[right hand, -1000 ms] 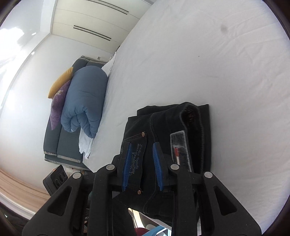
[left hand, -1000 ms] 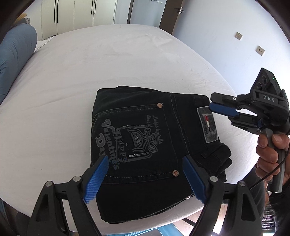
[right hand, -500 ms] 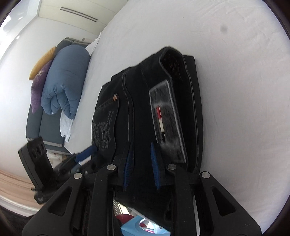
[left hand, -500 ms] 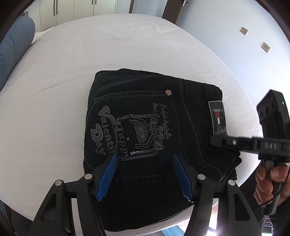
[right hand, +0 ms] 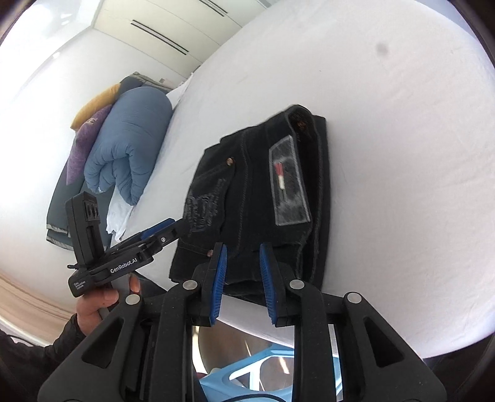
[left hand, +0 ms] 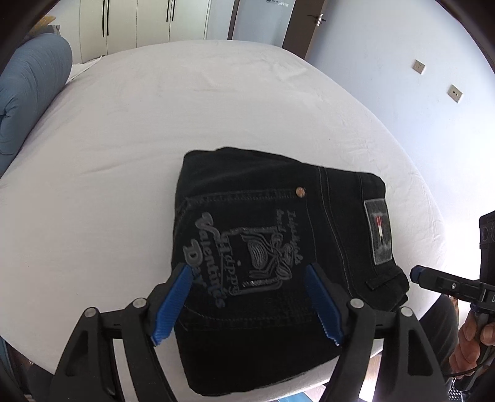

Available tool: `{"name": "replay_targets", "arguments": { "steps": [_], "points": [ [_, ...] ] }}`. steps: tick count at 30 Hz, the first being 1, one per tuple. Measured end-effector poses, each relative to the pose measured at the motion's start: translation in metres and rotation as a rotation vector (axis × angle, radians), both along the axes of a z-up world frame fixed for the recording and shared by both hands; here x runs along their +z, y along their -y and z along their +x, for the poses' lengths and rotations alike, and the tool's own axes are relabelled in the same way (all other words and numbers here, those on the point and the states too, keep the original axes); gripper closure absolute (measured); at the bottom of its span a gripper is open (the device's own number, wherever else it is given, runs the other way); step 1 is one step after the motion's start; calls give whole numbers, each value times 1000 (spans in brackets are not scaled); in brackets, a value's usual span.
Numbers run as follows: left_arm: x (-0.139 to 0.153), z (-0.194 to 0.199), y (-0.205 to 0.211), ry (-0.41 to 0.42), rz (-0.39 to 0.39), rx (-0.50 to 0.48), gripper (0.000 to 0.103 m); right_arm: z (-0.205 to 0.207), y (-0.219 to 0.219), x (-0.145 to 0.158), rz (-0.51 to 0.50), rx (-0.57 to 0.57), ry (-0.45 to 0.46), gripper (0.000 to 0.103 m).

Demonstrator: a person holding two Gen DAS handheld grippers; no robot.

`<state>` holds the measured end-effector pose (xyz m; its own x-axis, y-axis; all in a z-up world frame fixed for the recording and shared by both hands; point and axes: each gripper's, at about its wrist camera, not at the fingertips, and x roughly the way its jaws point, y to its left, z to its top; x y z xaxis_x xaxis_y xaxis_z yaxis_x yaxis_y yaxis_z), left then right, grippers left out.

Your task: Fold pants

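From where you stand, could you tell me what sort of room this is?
Most likely a bedroom: the folded black pants lie on a white-sheeted bed, a rolled blue duvet sits alongside, and built-in wardrobes line the far wall.

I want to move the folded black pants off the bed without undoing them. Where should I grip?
Grip the folded pants at the thick near edge overhanging the bed, coming in from the bedside. Stacked layers there pinch together, likely keeping the bundle intact.
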<state>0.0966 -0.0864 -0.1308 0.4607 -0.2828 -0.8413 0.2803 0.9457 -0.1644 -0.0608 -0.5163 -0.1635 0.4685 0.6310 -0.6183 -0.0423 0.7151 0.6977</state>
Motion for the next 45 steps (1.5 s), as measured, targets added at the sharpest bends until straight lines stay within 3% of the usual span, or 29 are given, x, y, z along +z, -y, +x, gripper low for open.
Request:
{"name": "replay_targets", "arguments": {
  "steps": [4, 7, 10, 13, 16, 17, 21, 24, 25, 27, 28, 29, 33, 37, 39, 40, 41, 44, 45],
  "points": [
    [-2, 30, -11, 23, 49, 25, 25, 16, -5, -1, -66, 9, -19, 81],
    [-9, 50, -19, 16, 45, 49, 25, 20, 4, 4, -6, -18, 10, 81],
    [-23, 53, -14, -5, 30, 17, 25, 26, 6, 5, -22, -19, 30, 81],
    [-33, 53, -1, 24, 31, -25, 23, 32, 7, -5, -30, -20, -5, 81],
    [-54, 57, 7, 11, 83, -35, 18, 39, 3, -33, -62, -14, -104, 82],
    [-60, 59, 7, 4, 87, -38, 16, 38, 1, -38, -63, -12, -99, 82],
    [-72, 68, -8, -71, -7, -23, 12, 33, 3, -34, -55, -23, -66, 81],
    [-56, 61, -16, -34, 3, 2, 16, 30, 11, -15, -67, -52, -21, 81],
    [-47, 57, -23, -8, -8, 22, 16, 29, 16, -7, -74, -65, 3, 75],
    [-31, 52, -43, 41, -55, 83, 12, 26, 28, 5, -100, -92, 31, 41],
    [-28, 52, -52, 46, -70, 110, 3, 27, 36, 8, -113, -115, 42, 16],
    [-27, 55, -61, 46, -77, 130, 0, 29, 42, 9, -117, -136, 47, 10],
    [-48, 70, -67, -43, -77, 80, 0, 52, 47, -6, -81, -91, -22, 10],
    [-75, 70, -46, -187, -107, 5, 3, 81, 38, -42, -65, -80, -166, 16],
    [-79, 63, -42, -188, -85, 2, 3, 89, 39, -46, 2, -95, -157, 27],
    [-79, 64, -40, -194, -87, -2, 3, 95, 36, -48, 33, -85, -172, 40],
    [-80, 66, -38, -203, -89, -4, 3, 100, 33, -50, 15, -79, -193, 47],
    [-78, 69, -25, -220, -80, -45, 28, 109, 15, -53, -84, -29, -197, 59],
    [-76, 69, -19, -230, -87, -69, 44, 110, 13, -54, -84, -29, -201, 60]
  ]
}}
